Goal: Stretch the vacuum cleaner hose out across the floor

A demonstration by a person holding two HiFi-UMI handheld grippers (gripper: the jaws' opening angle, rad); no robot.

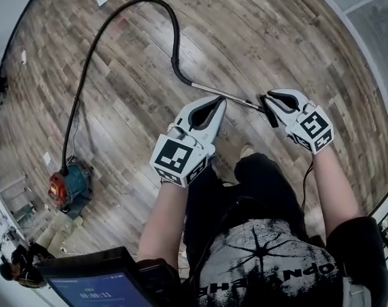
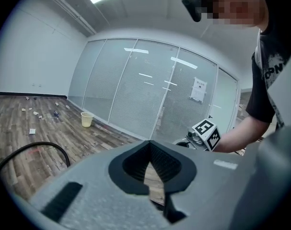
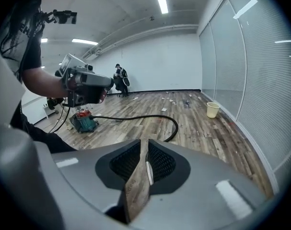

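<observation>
Two grippers are in use: the left gripper (image 1: 218, 101) and the right gripper (image 1: 268, 102), both held low over the brown wood-plank floor (image 1: 277, 37).

The left gripper has its jaws together with nothing between them. Its tips sit close beside the slim chrome metal wand tube (image 1: 237, 98).

The right gripper is at the near end of that tube. Its jaws stand slightly apart. The tube lies in the gap, close against one pad, and the pads do not clamp it.

The long black flexible vacuum hose (image 1: 177, 37) joins the far end of the tube. From there it runs away from the grippers, bends in a tight arch, and sweeps in a long curve to the red-and-teal canister vacuum cleaner (image 1: 69, 187). The cleaner stands on the floor at the left of the head view, well apart from both grippers. The hose lies on the floor along its visible length.

A pale yellow bucket (image 3: 213, 109) stands near the frosted glass partition wall (image 3: 260, 80).
</observation>
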